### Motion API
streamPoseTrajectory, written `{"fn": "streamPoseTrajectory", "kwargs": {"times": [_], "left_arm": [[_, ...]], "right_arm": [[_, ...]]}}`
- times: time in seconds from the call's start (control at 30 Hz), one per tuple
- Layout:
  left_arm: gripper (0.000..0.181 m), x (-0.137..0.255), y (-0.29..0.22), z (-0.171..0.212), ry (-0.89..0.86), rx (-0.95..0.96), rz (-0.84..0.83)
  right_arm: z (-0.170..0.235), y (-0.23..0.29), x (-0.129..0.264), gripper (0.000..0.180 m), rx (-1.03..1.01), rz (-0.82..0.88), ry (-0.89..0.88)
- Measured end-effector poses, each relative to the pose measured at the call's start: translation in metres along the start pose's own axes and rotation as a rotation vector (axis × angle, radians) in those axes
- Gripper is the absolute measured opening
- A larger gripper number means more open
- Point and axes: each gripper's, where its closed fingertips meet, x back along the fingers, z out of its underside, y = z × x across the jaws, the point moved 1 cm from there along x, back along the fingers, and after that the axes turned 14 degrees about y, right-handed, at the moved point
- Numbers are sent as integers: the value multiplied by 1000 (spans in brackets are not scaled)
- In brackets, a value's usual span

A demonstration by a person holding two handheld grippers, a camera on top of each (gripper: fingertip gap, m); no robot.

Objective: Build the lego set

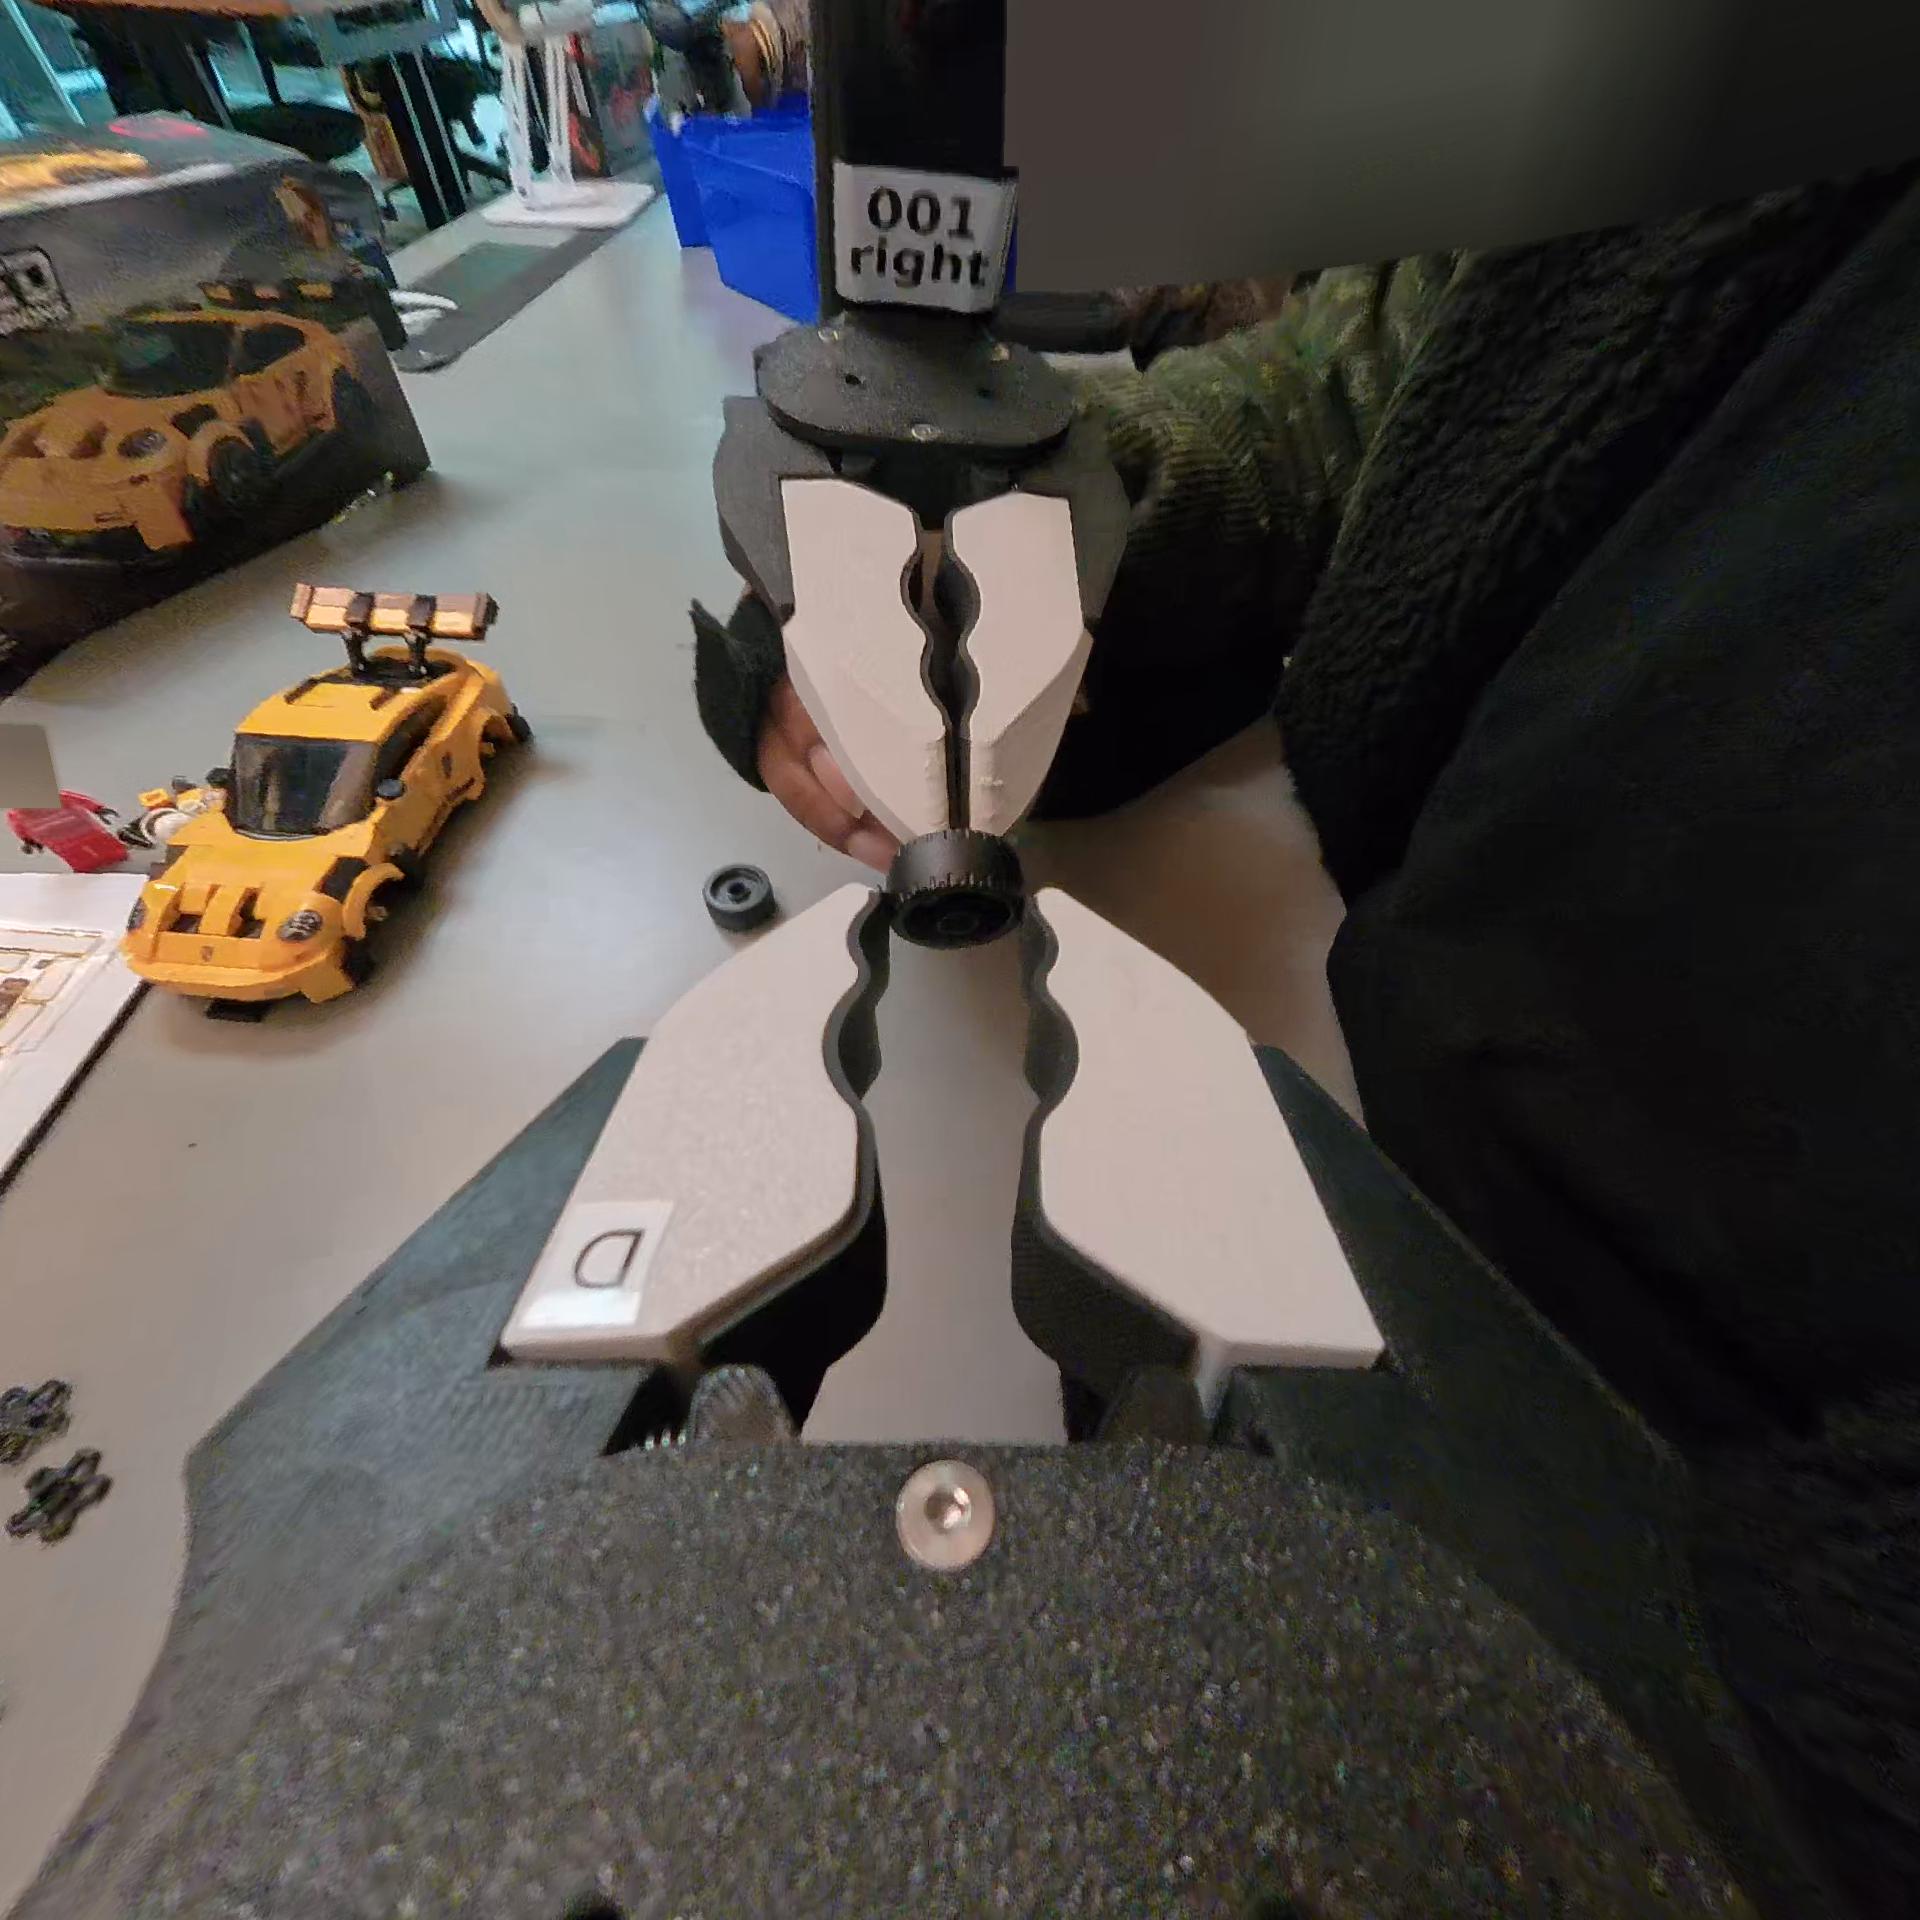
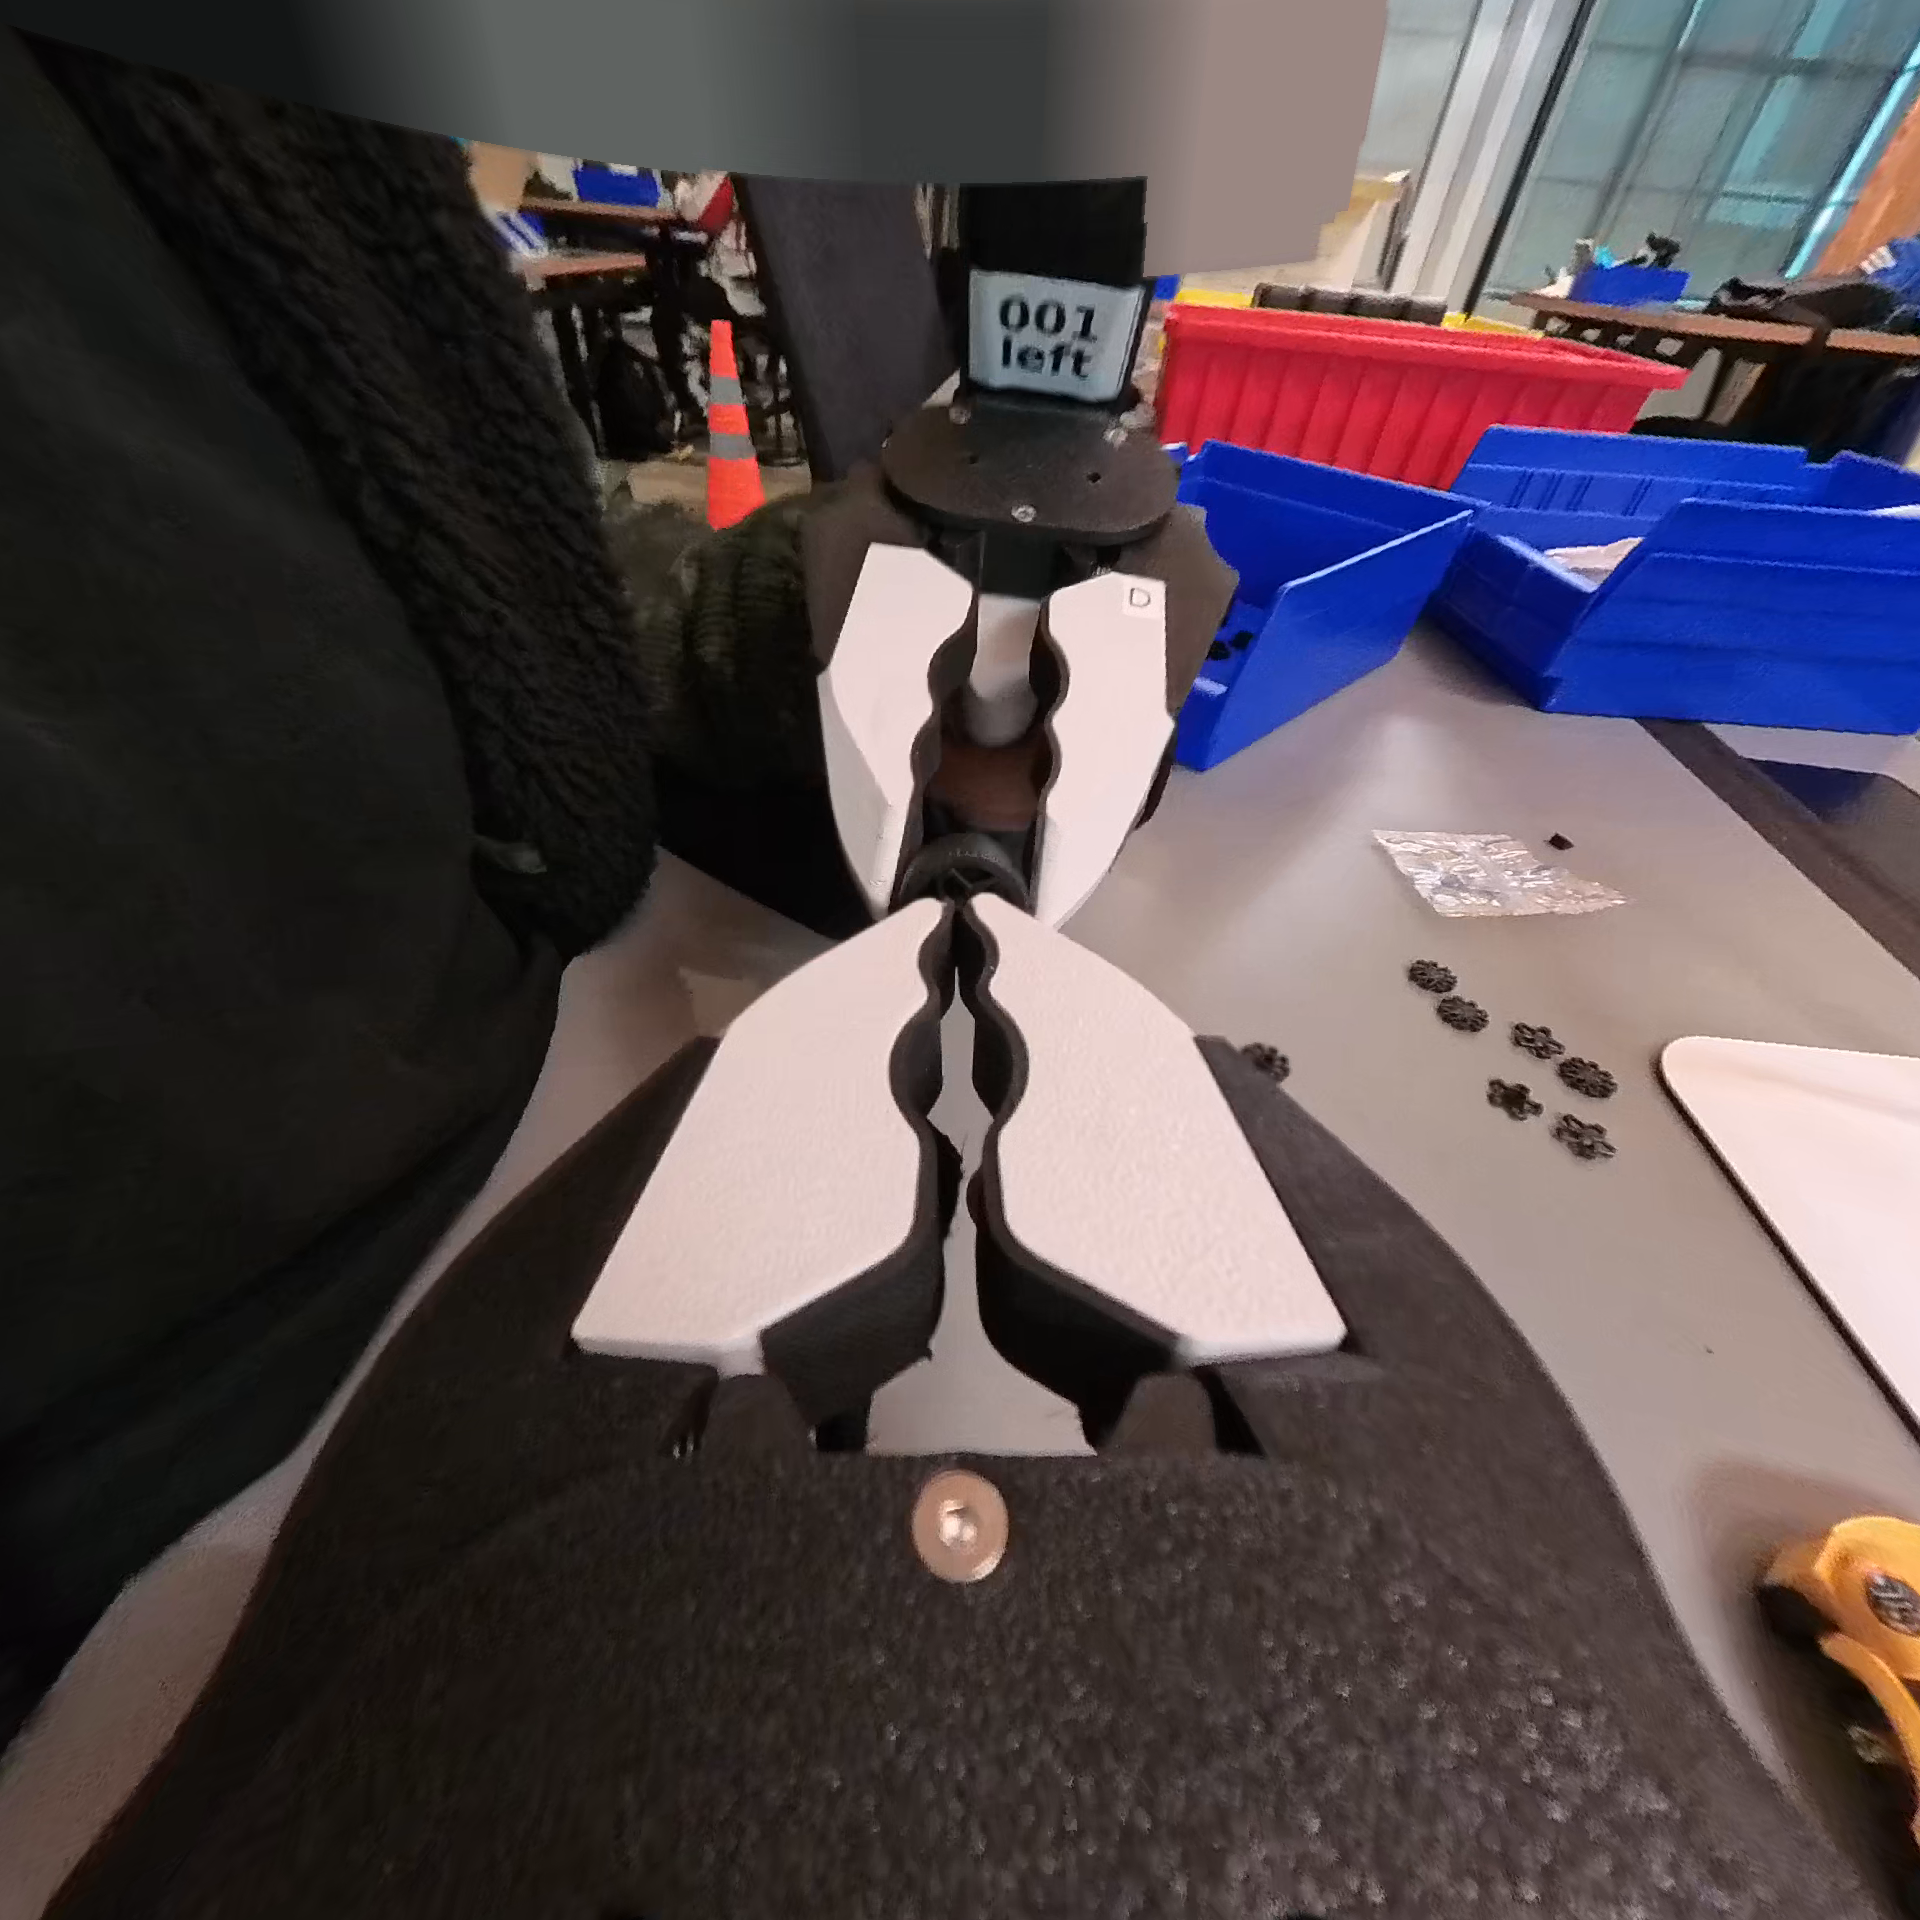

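Note:
My left gripper [image 1: 952,920] is shut on a black tyre [image 1: 951,888], held sideways between its fingertips above the grey table [image 1: 468,1091]. My right gripper [image 2: 956,916] is shut, and its tips meet the tyre [image 2: 961,868] head-on. I cannot see anything pinched between them. In the left wrist view the right gripper [image 1: 961,821] comes down from above and touches the tyre's top. The left gripper [image 2: 958,883] faces me in the right wrist view. The yellow lego car [image 1: 322,810] stands on the table to the left, with no wheels in its arches.
A second black tyre [image 1: 740,896] lies near the car. The set's box [image 1: 177,416] and the instruction booklet [image 1: 42,987] are at the left. Several small black hub pieces [image 2: 1527,1060], a plastic bag [image 2: 1496,873], blue bins [image 2: 1558,582] and a red bin [image 2: 1382,384] are at the right. Less than 4 cm separates the two grippers' tips.

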Motion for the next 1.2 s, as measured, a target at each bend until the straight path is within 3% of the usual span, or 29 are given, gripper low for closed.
{"fn": "streamPoseTrajectory", "kwargs": {"times": [0.13,0.2,0.47,0.57,0.87,1.2], "left_arm": [[24,10,15,-6,-110,72,-27],[24,15,22,-9,-160,101,-51],[24,11,18,-14,-176,71,-67],[24,12,16,-18,-196,54,-66],[24,13,10,-21,-212,76,-23],[24,13,14,-20,-220,85,-48]], "right_arm": [[-9,-17,13,0,-20,99,-76],[-10,-20,16,9,-39,108,-98],[-15,-21,12,13,-203,0,-171],[-14,-10,8,20,-192,-60,-141],[-20,-3,8,24,-39,46,-112],[-19,-7,8,23,-110,38,-106]]}}
